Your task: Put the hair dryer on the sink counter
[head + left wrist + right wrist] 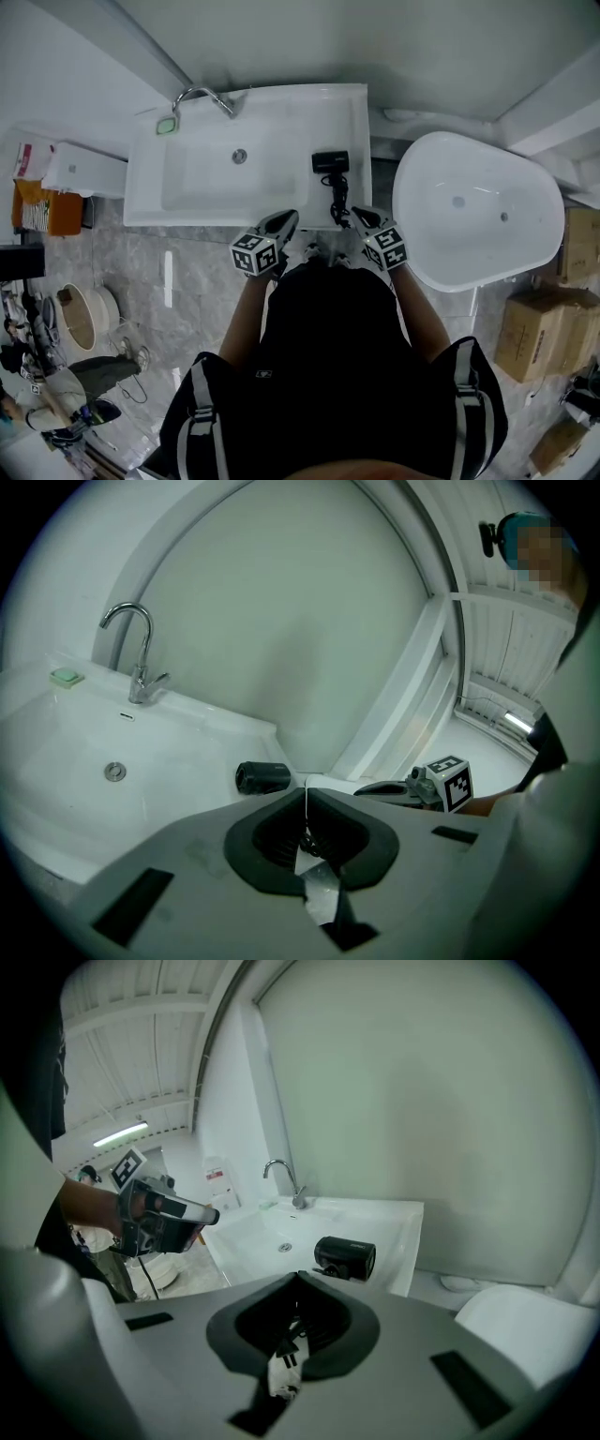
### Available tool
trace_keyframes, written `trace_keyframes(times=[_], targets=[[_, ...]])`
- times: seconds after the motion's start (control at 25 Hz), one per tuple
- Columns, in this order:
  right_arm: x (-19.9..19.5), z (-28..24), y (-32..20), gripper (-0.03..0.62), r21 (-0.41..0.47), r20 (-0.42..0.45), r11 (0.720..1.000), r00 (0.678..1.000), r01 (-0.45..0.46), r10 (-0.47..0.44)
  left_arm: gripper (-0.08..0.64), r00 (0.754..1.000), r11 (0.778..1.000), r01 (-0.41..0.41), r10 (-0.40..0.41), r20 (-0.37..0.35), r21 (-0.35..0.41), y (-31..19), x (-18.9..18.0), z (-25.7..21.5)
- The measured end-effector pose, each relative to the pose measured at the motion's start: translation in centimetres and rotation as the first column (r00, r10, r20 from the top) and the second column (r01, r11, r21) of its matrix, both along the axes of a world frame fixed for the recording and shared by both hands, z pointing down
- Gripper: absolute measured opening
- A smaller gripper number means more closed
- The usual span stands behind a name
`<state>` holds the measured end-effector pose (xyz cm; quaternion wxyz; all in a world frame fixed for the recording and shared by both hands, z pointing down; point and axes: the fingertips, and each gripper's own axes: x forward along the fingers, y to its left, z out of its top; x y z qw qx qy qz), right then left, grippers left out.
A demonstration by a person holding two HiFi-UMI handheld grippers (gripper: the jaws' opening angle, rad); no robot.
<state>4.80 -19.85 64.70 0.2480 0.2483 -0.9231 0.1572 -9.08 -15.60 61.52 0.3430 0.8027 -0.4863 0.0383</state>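
Hair dryer flat on the sink counter, at 3 o'clock from the drain, cord running toward 6 o'clock. Left gripper and right gripper near, at 6 o'clock of the dryer, not touching it. Both pairs of jaws closed together, holding nothing.

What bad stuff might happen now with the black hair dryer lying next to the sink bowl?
1. The black hair dryer lies on the narrow ledge right beside the basin of the white sink. A bump might tip it in, where it could get wet.
2. Its black cord trails toward the front edge, between the shut left gripper and right gripper. Either one might snag it and drag the dryer off.
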Motion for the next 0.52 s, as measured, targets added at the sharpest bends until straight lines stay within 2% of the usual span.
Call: trace_keyframes(times=[0.52], targets=[[2.0, 0.5, 1.3, 0.058, 0.002, 0.001, 0.999, 0.999, 0.052, -0.052, 0.017, 0.998, 0.998, 0.065, -0.065, -0.007, -0.014, 3.4, 3.1, 1.0]])
